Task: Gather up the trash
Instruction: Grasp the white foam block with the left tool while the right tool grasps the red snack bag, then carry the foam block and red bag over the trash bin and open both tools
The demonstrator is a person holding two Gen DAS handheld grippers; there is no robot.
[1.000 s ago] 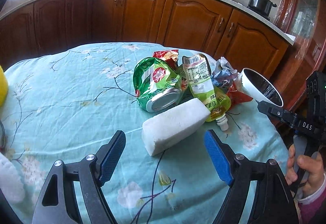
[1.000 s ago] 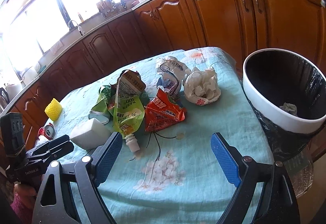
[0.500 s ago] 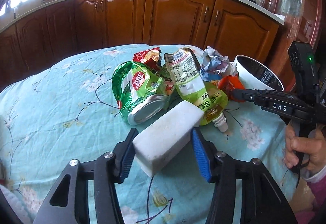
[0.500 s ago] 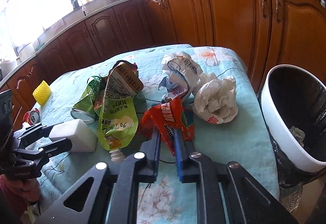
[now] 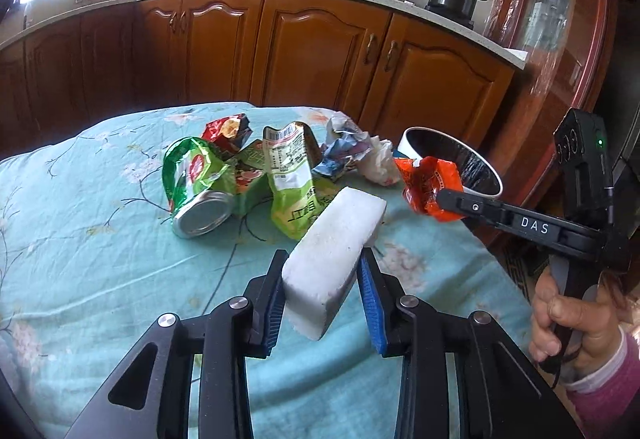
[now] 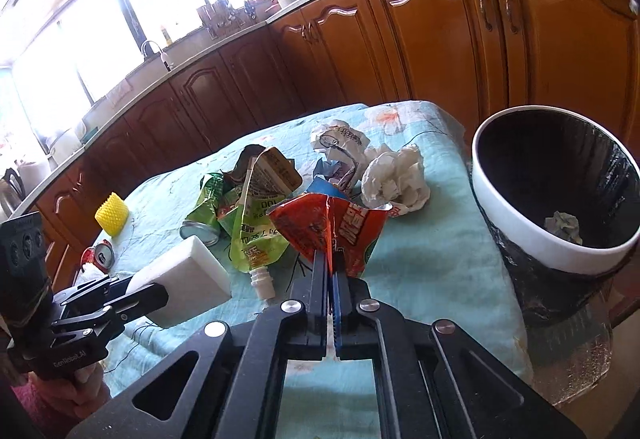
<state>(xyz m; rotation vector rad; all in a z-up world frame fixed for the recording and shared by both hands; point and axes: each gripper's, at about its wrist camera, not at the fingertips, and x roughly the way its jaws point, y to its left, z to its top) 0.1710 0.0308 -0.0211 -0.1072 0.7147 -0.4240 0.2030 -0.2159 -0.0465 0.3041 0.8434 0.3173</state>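
Foam block (image 5: 334, 255) sits lower centre, pinched by the left gripper (image 5: 323, 293). Right of it, the "DAS"-marked right gripper (image 5: 450, 199) is clamped on an orange wrapper (image 5: 428, 183), beside the bin (image 5: 490, 191).

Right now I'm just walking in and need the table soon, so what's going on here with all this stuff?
A person is clearing trash off the table with a hand-held gripper in each hand. The left hand-held gripper is shut on a white foam block, lifted off the cloth. The right hand-held gripper pinches a red snack wrapper beside the trash bin, which holds one crumpled scrap. A green pouch, a crushed can and wadded paper lie on the table.
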